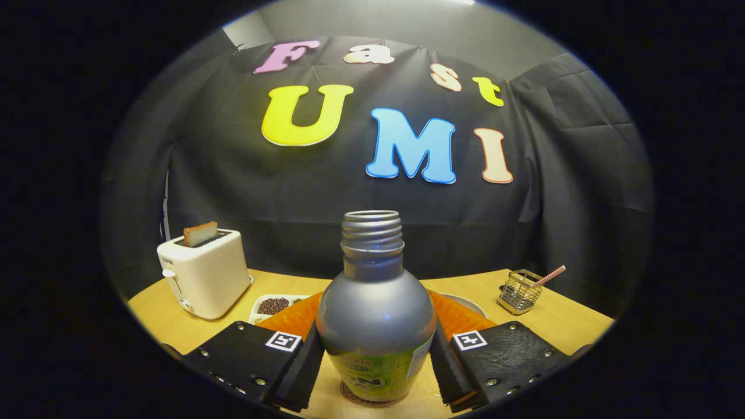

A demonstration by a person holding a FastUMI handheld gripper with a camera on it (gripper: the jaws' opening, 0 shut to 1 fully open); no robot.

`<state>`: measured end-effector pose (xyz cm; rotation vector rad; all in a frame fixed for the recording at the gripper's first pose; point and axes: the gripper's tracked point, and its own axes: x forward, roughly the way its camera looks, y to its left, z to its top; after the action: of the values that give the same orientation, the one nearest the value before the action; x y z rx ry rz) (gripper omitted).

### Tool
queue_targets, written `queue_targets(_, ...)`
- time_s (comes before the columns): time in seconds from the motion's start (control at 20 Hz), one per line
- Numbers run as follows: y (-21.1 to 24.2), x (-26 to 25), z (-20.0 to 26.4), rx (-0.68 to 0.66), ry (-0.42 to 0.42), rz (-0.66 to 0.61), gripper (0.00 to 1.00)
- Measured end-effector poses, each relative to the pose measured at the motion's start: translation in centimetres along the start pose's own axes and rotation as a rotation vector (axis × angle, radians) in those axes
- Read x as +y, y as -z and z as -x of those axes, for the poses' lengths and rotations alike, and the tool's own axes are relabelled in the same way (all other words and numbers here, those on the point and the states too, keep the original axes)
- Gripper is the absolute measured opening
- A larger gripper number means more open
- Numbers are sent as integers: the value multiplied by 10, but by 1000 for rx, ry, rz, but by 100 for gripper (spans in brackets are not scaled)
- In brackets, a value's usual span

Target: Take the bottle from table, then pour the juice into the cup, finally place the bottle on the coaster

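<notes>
Bottle: a grey metal bottle (375, 308) with a bare threaded neck and no cap stands upright between the fingers of the tongs (377, 364).
Bottle base: it rests on a round dark-rimmed coaster (355, 397), of which only a thin edge shows under the bottle.
Tongs: the two fingers flank the bottle's lower body, close on either side; whether they press on it or stand just off it cannot be told.
Writing on bottle: a green and yellow label wraps the lower part; its letters are too cut off and bent to read.
Markers: a small black-and-white square tag sits on top of each finger.
Toaster: a cream toaster (204, 273) stands far left on the wooden surface (567, 323), with a slice of toast (201, 233) sticking up from its slot. A small word is printed near its top edge, too small to read.
Dish: a white dish of dark beans (273, 305) lies just right of the toaster, partly hidden by the left finger.
Orange thing: an orange ribbed object (460, 317) sits right behind the bottle, mostly hidden, so its kind cannot be told.
Wire holder: a small wire basket (520, 292) with a striped straw (550, 276) stands far right.
</notes>
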<state>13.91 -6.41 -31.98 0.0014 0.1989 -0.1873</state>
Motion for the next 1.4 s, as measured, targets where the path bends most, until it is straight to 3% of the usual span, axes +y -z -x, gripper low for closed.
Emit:
queue_targets(0.25, 13, 4, -14, 3, 9, -78, 80)
queue_targets(0.7, 49, 16, -23, 44, 2, -59, 80)
queue_targets(1.2, 45, 13, -23, -20, 13, -94, 80)
queue_targets(1.3, 46, 8, -22, -1, 32, -81, 83)
queue_targets(1.4, 25, 2, -15, -28, 38, -60, 93)
